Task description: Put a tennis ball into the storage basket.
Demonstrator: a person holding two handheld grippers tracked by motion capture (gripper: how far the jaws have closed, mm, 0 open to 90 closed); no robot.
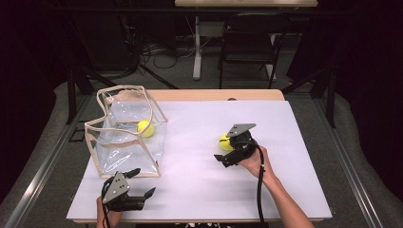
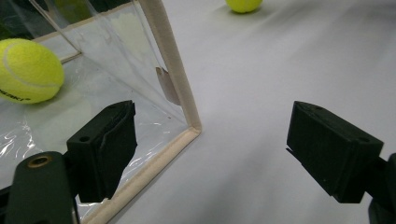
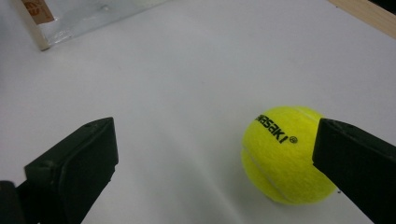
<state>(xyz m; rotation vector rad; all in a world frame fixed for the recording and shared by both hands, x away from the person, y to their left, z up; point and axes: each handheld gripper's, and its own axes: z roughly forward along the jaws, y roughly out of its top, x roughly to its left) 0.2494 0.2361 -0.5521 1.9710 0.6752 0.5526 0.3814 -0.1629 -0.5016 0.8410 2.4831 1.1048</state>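
A clear plastic bag (image 1: 126,135) with beige trim stands open at the left of the white table. One yellow tennis ball (image 1: 145,128) lies inside it, seen through the wall (image 2: 28,70). A second tennis ball (image 1: 224,142) rests on the table right of centre. My right gripper (image 1: 223,149) is open around this ball (image 3: 285,154), which sits close against the right-hand jaw. My left gripper (image 1: 142,182) is open at the bag's near right corner (image 2: 189,126), holding nothing. The far ball (image 2: 243,3) shows at the top of the left gripper view.
The white sheet (image 1: 199,190) covers a wooden table whose bare far edge (image 1: 214,95) shows behind. A black folding chair (image 1: 249,40) and a table leg (image 1: 196,47) stand beyond on the floor. The bag's corner (image 3: 42,28) shows top left in the right gripper view.
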